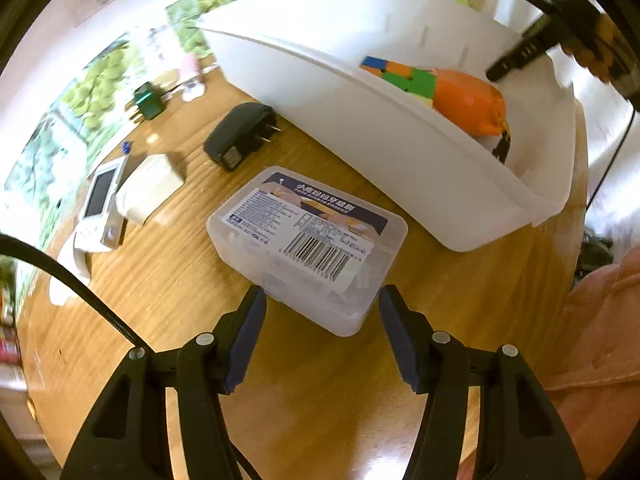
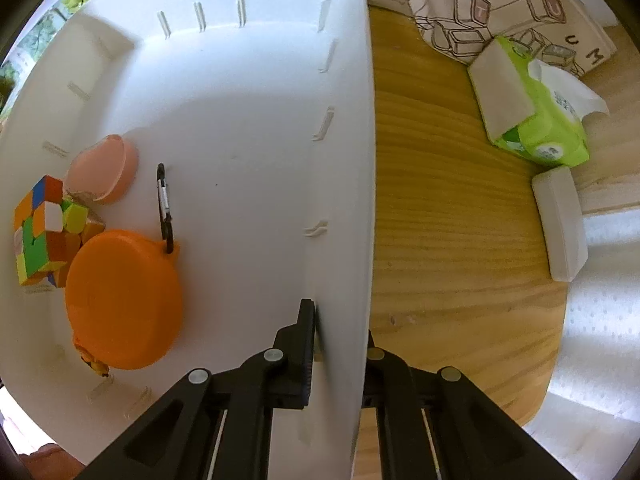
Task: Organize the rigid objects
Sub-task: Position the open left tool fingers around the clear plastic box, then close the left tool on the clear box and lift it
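Observation:
A clear plastic box (image 1: pixel 308 244) with a barcode label sits over the wooden table (image 1: pixel 160 280), just in front of the white bin (image 1: pixel 360 92). My left gripper (image 1: pixel 322 300) has its blue pads against the box's near corner on both sides, shut on it. Inside the bin (image 2: pixel 240 100) lie a colour cube (image 2: pixel 40 228), an orange round case (image 2: pixel 124 300) with a carabiner (image 2: pixel 164 204), and a pink lidded piece (image 2: pixel 104 172). My right gripper (image 2: pixel 340 320) points down and is shut on the bin's side wall, one finger inside and one outside.
Left of the box lie a black power adapter (image 1: pixel 240 136), a beige block (image 1: pixel 150 186), a white handheld device (image 1: pixel 100 208) and a green plug (image 1: pixel 146 100). Right of the bin are a green tissue pack (image 2: pixel 532 112), a white case (image 2: pixel 560 224) and a printed bag (image 2: pixel 500 8). A person's pink sleeve (image 1: pixel 600 340) is at right.

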{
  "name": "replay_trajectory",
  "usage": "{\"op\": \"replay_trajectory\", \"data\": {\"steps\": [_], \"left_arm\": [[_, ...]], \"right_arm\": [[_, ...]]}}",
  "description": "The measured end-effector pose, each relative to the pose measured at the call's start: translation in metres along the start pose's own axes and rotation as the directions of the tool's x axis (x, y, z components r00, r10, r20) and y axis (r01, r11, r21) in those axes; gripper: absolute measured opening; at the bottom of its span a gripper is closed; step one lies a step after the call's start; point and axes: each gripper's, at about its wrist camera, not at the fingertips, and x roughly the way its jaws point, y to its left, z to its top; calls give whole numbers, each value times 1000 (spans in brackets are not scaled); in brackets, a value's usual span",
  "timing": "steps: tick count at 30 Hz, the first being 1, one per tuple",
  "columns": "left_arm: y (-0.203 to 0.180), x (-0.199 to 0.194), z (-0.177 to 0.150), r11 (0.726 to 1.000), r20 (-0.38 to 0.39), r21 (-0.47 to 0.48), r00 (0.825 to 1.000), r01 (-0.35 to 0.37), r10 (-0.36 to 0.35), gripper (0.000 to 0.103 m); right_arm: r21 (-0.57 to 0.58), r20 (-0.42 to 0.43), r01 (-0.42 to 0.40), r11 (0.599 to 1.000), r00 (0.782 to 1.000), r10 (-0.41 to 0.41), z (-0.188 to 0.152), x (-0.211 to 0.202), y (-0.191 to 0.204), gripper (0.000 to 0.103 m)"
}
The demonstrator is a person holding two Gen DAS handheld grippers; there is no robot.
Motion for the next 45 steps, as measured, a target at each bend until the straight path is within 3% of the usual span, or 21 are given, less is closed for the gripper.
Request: {"op": "replay_trajectory", "data": {"steps": [2,3,5,8,14,20,28,31,34,37,40,42,45], "left_arm": [[-3,-6,0,1000,17,-22,1000,-22,22,61],[-4,-9,1,999,22,-33,999,-29,30,52],[-4,-12,2,996,15,-77,998,-54,55,3],[3,-13,1,985,10,-166,999,-47,50,3],[5,-24,1,970,21,-237,998,-57,63,3],[21,-25,5,916,18,-399,999,-37,48,4],[36,-22,14,837,-12,-547,1000,-21,18,21],[39,-19,21,817,-26,-576,999,-37,26,38],[41,-18,28,807,-32,-589,999,-46,33,42],[43,-12,35,778,-47,-627,999,-35,6,61],[43,-5,41,752,-55,-658,998,-22,-18,65],[42,-2,47,748,-63,-664,998,-24,-24,72],[40,4,54,744,-75,-667,997,-26,-32,75]], "right_arm": [[-18,0,-7,1000,1000,7,0,0,0,8],[-24,0,-9,1000,1000,9,0,-1,0,8],[-46,-3,-14,999,1000,14,1,1,2,8],[-74,-4,-21,997,1000,21,1,0,7,8],[-117,-2,-34,993,999,34,3,-2,21,8],[-134,0,-61,989,998,61,2,-3,22,7],[-124,6,-74,989,997,75,3,-3,10,6],[-106,11,-84,991,996,85,6,-2,-1,6],[-101,17,-80,992,996,82,12,-1,-8,6],[-83,22,-86,993,996,88,9,-3,-9,5],[-66,26,-94,993,995,96,13,-5,-17,5],[-65,27,-95,993,995,97,20,-5,-21,5],[-66,29,-102,993,994,104,21,-6,-23,5]]}}
